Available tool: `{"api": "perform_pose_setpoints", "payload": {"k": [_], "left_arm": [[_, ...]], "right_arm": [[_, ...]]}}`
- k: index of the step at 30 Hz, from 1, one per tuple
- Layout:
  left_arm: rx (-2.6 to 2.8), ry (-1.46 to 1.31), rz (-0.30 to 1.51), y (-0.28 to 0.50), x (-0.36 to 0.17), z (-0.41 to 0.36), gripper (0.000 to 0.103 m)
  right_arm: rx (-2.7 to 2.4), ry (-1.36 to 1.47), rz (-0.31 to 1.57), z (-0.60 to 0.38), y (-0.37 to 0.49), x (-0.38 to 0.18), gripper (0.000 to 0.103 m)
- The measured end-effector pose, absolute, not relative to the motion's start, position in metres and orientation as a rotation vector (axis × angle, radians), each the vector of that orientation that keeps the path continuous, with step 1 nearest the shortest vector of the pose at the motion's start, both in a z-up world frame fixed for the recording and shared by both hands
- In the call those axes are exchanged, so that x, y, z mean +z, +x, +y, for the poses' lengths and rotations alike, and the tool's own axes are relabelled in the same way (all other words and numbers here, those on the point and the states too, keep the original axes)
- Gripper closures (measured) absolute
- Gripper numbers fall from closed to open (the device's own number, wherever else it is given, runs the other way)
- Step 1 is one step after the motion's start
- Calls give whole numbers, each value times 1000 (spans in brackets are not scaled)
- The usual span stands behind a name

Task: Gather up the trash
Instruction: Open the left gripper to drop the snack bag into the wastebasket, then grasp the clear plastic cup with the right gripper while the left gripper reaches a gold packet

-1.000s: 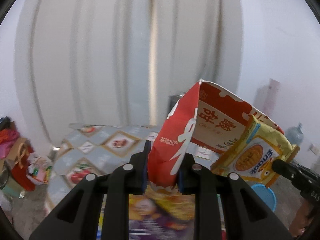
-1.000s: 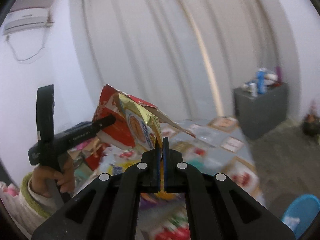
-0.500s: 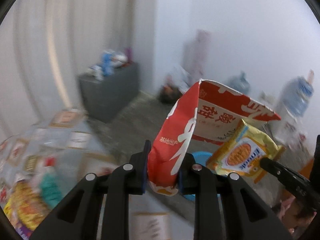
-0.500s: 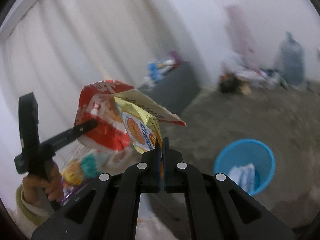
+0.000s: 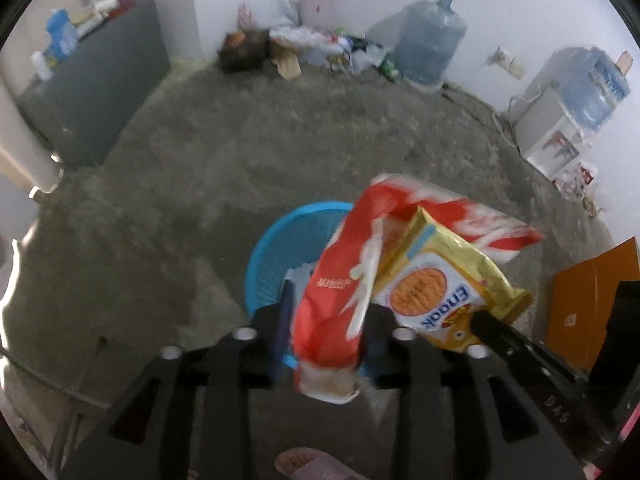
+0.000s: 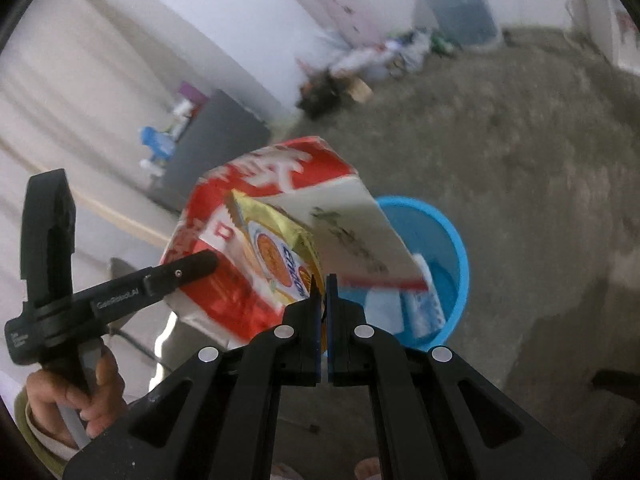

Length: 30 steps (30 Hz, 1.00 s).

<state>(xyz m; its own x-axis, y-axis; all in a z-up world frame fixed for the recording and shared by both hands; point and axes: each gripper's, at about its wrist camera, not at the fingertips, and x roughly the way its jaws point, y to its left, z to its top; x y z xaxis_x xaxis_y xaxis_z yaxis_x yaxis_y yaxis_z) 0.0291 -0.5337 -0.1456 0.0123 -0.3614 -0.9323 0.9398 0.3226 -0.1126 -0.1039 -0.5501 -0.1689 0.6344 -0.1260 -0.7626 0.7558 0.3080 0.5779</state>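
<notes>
- left gripper: jaws opening, red bag between them, pads no longer pressing, bag loose above the bin.
- right gripper: fingers nearly closed, pinching a corner of the yellow wrapper, which is tucked in the red bag's mouth.
- bin: blue, on the floor just below both grippers; some white trash already inside.
- progress: both wrappers carried to the bin, neither inside yet.
- left to do: drop the red bag, release the yellow wrapper, check both land in.
</notes>
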Motion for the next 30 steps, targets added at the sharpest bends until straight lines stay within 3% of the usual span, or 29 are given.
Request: {"api": "perform_pose_setpoints", "payload": {"k": [2,3,4,17,30], "left_arm": [[-1087,730,1167,34,-172,-544,36],[-1063,750,1183,38,-182,-546,36],[-1047,761,1185,37,-186,-549,36],[-1062,646,969,35,-102,-503,36],[-1056,400,850,43,-3,-371,35]], "right_arm": [[-635,1147,748,-558,-99,-195,87],[-625,1168,790,-562,-92,-211,64],[-641,1174,806,-564,-92,-221,53],[-714,1134,780,-562,-117,-207,49],[-508,833,710,-513,-65,-106,41]]}}
